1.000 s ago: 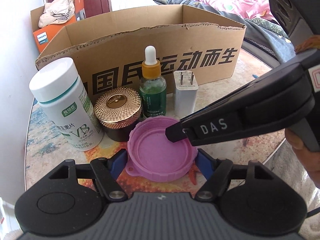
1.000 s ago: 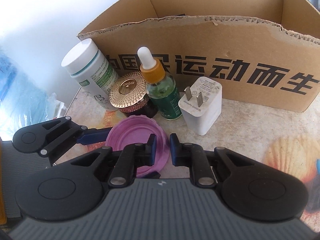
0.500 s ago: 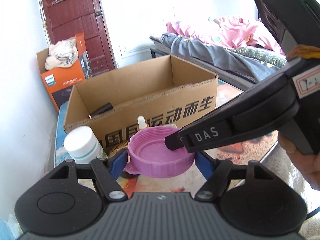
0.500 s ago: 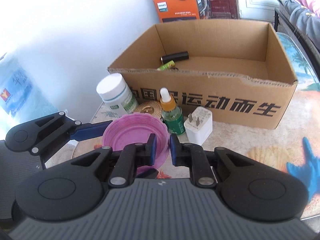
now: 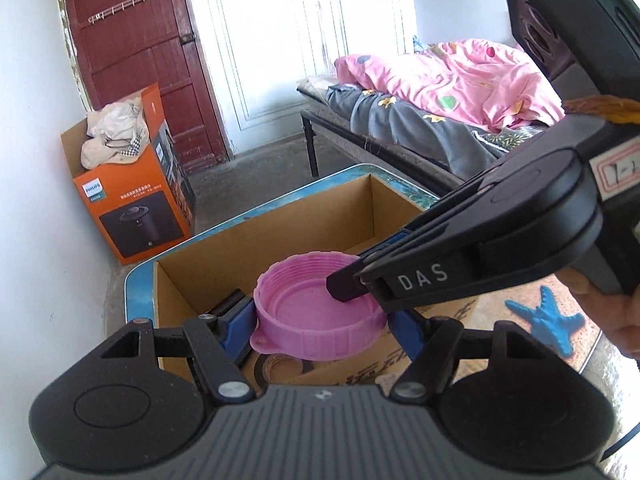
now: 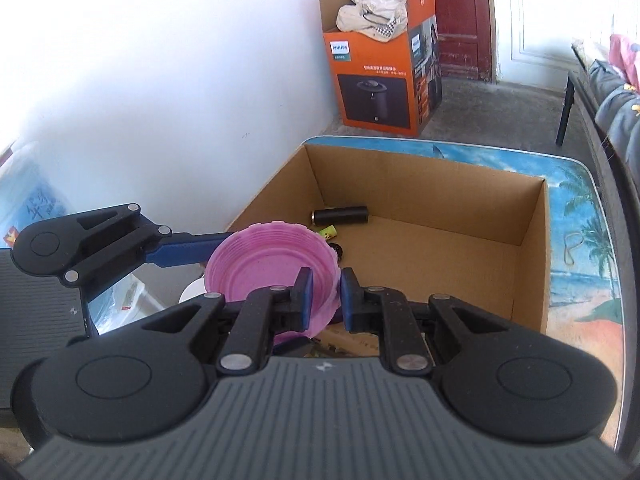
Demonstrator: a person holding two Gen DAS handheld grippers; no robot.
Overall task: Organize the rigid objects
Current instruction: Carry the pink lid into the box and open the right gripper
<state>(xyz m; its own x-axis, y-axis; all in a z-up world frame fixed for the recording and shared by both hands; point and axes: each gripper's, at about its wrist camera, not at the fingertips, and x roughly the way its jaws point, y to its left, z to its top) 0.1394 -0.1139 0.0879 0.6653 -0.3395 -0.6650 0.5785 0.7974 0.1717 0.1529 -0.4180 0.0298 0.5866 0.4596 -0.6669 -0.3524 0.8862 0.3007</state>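
Note:
A pink plastic lid [image 5: 316, 312] is held in the air above the near wall of the open cardboard box [image 5: 320, 220]. My left gripper [image 5: 320, 320] is shut on the lid across its width. My right gripper [image 6: 323, 300] is shut on the lid's rim [image 6: 272, 264], one finger inside and one outside. In the right wrist view the box [image 6: 440, 248] holds a black cylinder [image 6: 340, 216] and a small green object [image 6: 328, 233] on its floor.
The box stands on a table with a beach print [image 6: 580, 240]. An orange Philips carton [image 6: 380, 68] stands on the floor behind it. A bed with a pink blanket [image 5: 460, 80] is to the right. A white wall is at the left.
Both grippers have lifted the pink lid from the table up and forward over the box. The bottles and charger have dropped out of sight below.

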